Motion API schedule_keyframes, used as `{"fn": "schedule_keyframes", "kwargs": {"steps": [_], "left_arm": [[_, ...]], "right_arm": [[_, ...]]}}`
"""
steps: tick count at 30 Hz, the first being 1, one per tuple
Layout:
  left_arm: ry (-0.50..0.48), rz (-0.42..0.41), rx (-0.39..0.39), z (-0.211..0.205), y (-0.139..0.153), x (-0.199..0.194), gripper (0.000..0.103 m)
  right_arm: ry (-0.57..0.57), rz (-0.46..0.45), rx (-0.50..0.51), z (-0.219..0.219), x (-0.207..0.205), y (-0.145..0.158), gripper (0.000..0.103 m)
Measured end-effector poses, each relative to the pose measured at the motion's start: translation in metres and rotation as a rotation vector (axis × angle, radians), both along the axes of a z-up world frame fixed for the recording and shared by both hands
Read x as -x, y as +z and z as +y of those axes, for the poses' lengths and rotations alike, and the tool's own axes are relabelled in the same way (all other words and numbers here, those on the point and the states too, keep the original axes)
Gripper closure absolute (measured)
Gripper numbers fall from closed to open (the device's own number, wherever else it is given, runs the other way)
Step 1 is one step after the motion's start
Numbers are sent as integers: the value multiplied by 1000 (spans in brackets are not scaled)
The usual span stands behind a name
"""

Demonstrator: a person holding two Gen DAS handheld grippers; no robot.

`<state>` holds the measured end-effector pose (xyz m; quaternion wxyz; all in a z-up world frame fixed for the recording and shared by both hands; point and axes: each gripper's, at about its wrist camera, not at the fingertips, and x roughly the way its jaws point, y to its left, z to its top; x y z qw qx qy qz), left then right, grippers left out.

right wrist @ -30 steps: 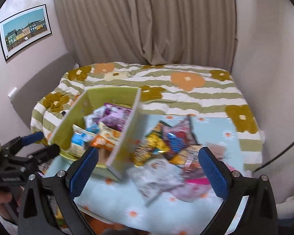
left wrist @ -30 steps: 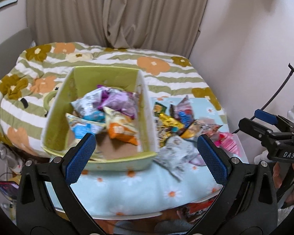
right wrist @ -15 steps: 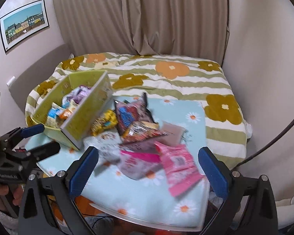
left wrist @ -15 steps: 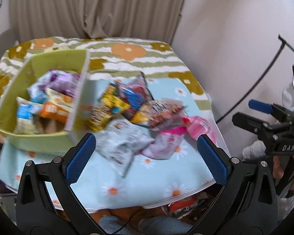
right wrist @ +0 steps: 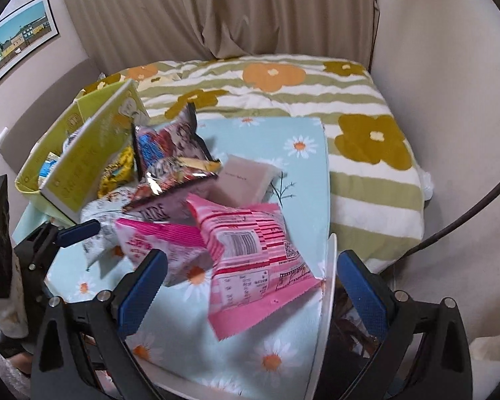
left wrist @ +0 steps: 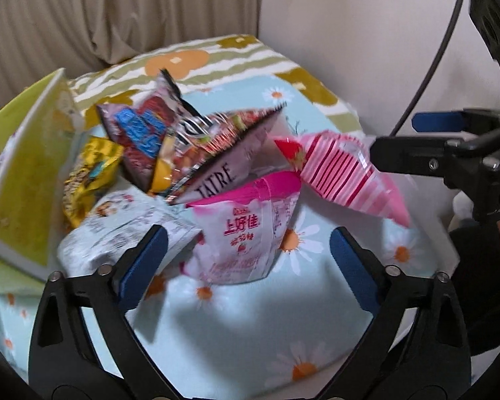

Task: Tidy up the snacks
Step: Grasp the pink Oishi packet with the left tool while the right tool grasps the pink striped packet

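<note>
Moved since half a second ago: both views closer and lower over the snack pile, packets larger in frame; green box pushed toward the left edge of the left wrist view.
Left gripper [left wrist: 248, 260]: blue pads spread wide, nothing between them; hovering above the white-and-pink packet [left wrist: 241, 233].
Right gripper [right wrist: 250, 286]: pads likewise wide apart, empty; poised over the pink striped packet [right wrist: 253, 260].
Pink striped packet: flat on the daisy-print cloth [right wrist: 303, 173] at the near right corner of the pile, long axis running from the pile toward the near table edge, barcode side up.
White-and-pink packet: just left of the striped one, partly under it, pink top edge toward the pile, lower end toward the camera.
Rest of pile: red-and-blue packet [right wrist: 170, 146] propped up on its edge, top corner pointing away toward the bed; silvery red packet [right wrist: 173, 176] leaning across it; beige packet [right wrist: 246, 180] behind.
Green box [right wrist: 83, 156]: left of the pile, yellow packet [right wrist: 116, 170] touching its near wall, more packets inside.
Background: floral striped bedspread [right wrist: 366, 100], beige curtain [right wrist: 283, 10].
</note>
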<state>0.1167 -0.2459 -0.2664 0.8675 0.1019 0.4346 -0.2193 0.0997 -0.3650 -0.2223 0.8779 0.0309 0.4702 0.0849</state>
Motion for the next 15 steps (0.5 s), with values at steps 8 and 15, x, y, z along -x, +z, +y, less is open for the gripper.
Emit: {"fn": "schedule_keyframes", "kwargs": {"steps": [8,15], "left_arm": [[-59,2,-37,-16,-23,-12,18],[-88,16,-83,-29,-34,-24,33]], "right_arm": [[-1,67,-35,0,-25,-36,2],[3,98,-55,-2,-32,-50,2]]}}
